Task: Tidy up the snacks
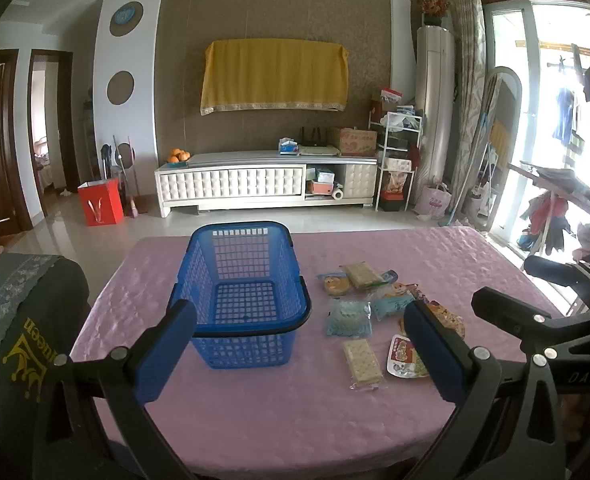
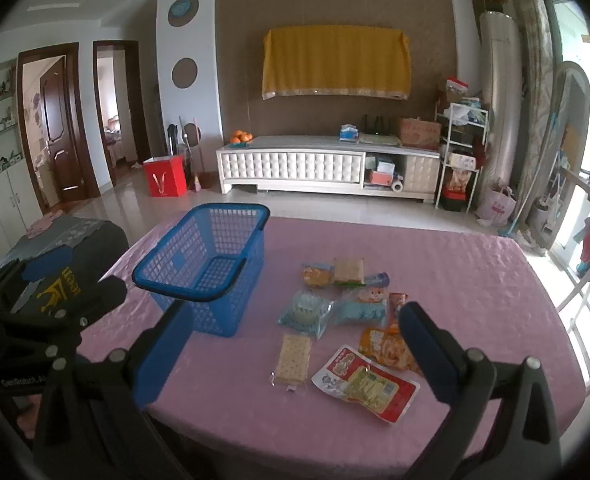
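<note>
An open blue mesh basket (image 1: 243, 296) (image 2: 207, 272) stands on the pink tablecloth (image 1: 295, 420) (image 2: 475, 280), with nothing in it. To its right lie several snack packs: two cracker packs (image 1: 361, 362) (image 2: 293, 360), a red-and-white packet (image 1: 405, 356) (image 2: 365, 384), an orange packet (image 2: 383, 350), and light blue packs (image 1: 349, 318) (image 2: 305, 312). My left gripper (image 1: 301, 350) hovers open at the near table edge, facing the basket. My right gripper (image 2: 295, 348) is open above the nearest snacks, holding nothing. Each gripper shows in the other's view: the right one (image 1: 511, 284), the left one (image 2: 55, 300).
A chair with a dark cover (image 1: 19, 320) (image 2: 75, 248) stands at the table's left side. Beyond the far edge are bare floor and a white TV cabinet (image 1: 267, 180). A drying rack with clothes (image 1: 567, 208) stands to the right by the window.
</note>
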Demonstrator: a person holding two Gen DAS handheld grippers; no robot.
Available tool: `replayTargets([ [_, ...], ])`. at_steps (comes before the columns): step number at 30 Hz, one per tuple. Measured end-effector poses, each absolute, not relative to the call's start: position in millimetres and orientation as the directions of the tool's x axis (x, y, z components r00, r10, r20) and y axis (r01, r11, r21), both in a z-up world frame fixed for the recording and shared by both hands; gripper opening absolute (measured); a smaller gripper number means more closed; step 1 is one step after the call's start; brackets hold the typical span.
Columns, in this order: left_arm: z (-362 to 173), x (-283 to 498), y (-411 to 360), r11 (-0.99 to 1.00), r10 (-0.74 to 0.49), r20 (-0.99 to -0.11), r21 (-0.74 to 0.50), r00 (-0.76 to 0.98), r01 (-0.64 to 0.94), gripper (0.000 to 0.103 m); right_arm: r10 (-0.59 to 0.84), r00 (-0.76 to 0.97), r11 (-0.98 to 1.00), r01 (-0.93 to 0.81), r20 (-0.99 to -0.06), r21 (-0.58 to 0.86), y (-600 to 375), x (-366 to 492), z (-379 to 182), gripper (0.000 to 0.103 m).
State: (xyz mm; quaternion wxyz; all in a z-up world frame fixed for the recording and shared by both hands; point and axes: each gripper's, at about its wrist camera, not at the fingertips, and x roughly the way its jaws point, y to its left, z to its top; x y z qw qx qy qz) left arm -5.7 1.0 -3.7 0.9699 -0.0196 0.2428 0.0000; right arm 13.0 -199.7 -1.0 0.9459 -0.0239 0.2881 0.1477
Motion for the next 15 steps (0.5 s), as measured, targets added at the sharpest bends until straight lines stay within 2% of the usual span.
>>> replayTargets([
  [15,-4.4,-6.3,-1.2,1.0,-0.004,-0.473,-0.029,0.881,-0.011,0.103,0.279,0.778,0.952,-0.301,-0.563,0.056,-201.5,12.1,-3.6,0.103],
])
